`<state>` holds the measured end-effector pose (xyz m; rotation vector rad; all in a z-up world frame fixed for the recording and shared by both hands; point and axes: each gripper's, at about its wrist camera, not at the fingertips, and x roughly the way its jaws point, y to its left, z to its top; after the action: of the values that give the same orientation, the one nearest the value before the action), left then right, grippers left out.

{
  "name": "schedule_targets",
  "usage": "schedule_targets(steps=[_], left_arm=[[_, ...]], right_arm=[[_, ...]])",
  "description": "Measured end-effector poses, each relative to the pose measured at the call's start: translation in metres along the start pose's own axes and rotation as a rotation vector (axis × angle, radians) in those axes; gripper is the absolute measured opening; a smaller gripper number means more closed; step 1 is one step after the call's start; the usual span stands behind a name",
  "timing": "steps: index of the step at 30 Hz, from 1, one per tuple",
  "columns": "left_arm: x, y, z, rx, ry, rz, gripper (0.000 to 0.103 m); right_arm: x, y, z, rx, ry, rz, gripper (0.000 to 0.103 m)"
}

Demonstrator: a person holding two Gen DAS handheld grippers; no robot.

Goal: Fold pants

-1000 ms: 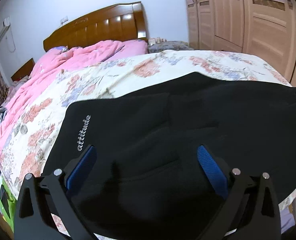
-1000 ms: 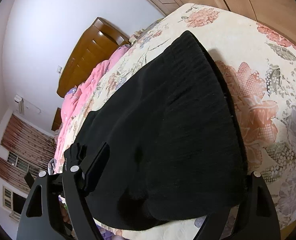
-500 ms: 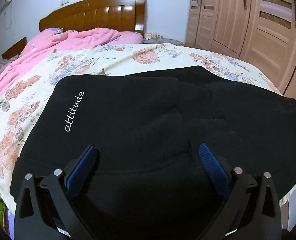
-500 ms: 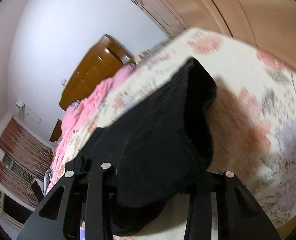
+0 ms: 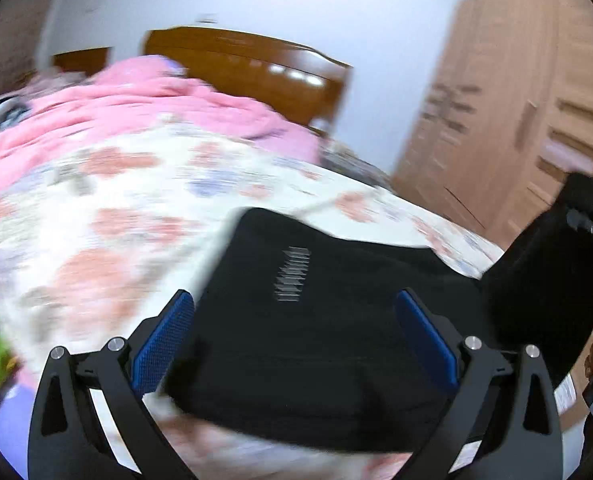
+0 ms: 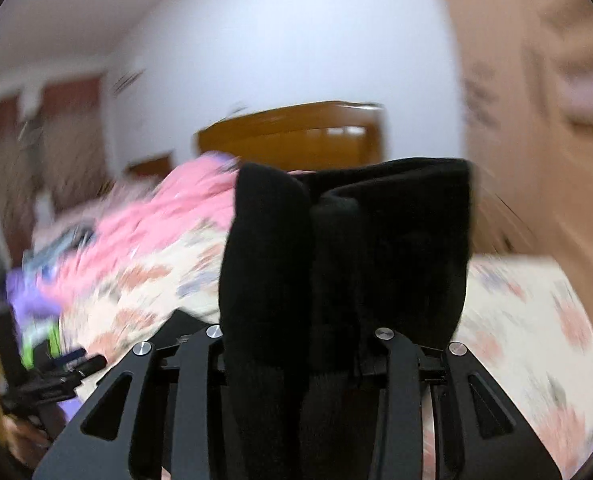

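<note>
The right tool (image 6: 296,344) was clamped on a bunched end of the pants (image 5: 316,320), lifted at right of frame, while the left tool (image 5: 292,336), blue pads apart, straddled the rest lying on the bed (image 5: 116,208).

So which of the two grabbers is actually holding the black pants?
The right gripper: a bunched fold of the black pants is pinched between its fingers and lifted. The left gripper has its blue pads spread wide over the cloth, gripping nothing.
</note>
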<state>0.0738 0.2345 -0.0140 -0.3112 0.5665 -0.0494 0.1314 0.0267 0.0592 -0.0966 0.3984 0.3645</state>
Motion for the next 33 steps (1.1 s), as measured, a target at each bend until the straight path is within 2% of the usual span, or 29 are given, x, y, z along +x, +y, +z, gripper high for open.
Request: schedule_targets(steps=[2, 3, 4, 5, 6, 7, 8, 9, 14, 17, 18, 19, 20, 21, 24, 26, 30, 33], left_arm=[[-0.014, 0.021, -0.001, -0.034, -0.019, 0.038, 0.101], [-0.020, 0.030, -0.002, -0.046, -0.026, 0.059, 0.101], [-0.027, 0.041, -0.003, -0.056, -0.029, 0.086, 0.101], [-0.031, 0.049, -0.006, -0.061, -0.028, 0.107, 0.101], [-0.035, 0.057, -0.009, -0.067, -0.025, 0.127, 0.101], [-0.038, 0.063, -0.012, -0.073, -0.020, 0.140, 0.101], [-0.040, 0.069, -0.015, -0.078, -0.010, 0.152, 0.101], [-0.041, 0.074, -0.018, -0.082, -0.001, 0.162, 0.101], [-0.044, 0.088, -0.028, -0.089, 0.015, 0.174, 0.101], [-0.043, 0.088, -0.027, -0.108, 0.004, 0.147, 0.101], [-0.043, 0.087, -0.025, -0.110, 0.002, 0.145, 0.101], [-0.046, 0.086, -0.022, -0.115, -0.003, 0.135, 0.101], [-0.047, 0.086, -0.020, -0.118, -0.006, 0.124, 0.101], [-0.051, 0.085, -0.017, -0.120, -0.008, 0.112, 0.101], [-0.056, 0.080, -0.009, -0.111, -0.014, 0.094, 0.101], [-0.055, 0.074, -0.004, -0.109, -0.008, 0.068, 0.101], [-0.034, 0.047, 0.003, -0.090, 0.042, -0.037, 0.101], [-0.017, 0.024, 0.006, -0.055, 0.074, -0.097, 0.101]], right_arm=[[0.034, 0.059, -0.004, -0.167, 0.061, 0.027, 0.035], [0.060, 0.097, -0.017, -0.270, 0.124, 0.058, 0.035], [0.074, 0.117, -0.028, -0.329, 0.165, 0.072, 0.035], [0.091, 0.141, -0.045, -0.416, 0.226, 0.080, 0.034], [0.114, 0.165, -0.074, -0.532, 0.328, 0.082, 0.034], [0.124, 0.181, -0.099, -0.621, 0.376, 0.058, 0.035], [0.114, 0.193, -0.114, -0.709, 0.274, -0.018, 0.036], [0.109, 0.195, -0.116, -0.714, 0.256, -0.034, 0.038], [0.106, 0.181, -0.107, -0.664, 0.265, 0.012, 0.039], [0.095, 0.185, -0.108, -0.699, 0.261, 0.008, 0.042], [0.082, 0.180, -0.104, -0.675, 0.267, 0.070, 0.049], [0.065, 0.169, -0.095, -0.609, 0.262, 0.189, 0.059], [0.058, 0.166, -0.090, -0.552, 0.246, 0.270, 0.086], [0.033, 0.146, -0.080, -0.461, 0.194, 0.372, 0.093], [-0.024, 0.091, -0.068, -0.319, 0.102, 0.597, 0.093], [-0.045, 0.051, -0.067, -0.217, 0.052, 0.586, 0.093], [-0.043, -0.029, -0.082, 0.015, 0.104, 0.394, 0.094], [-0.041, -0.059, -0.097, 0.130, 0.131, 0.361, 0.094]])
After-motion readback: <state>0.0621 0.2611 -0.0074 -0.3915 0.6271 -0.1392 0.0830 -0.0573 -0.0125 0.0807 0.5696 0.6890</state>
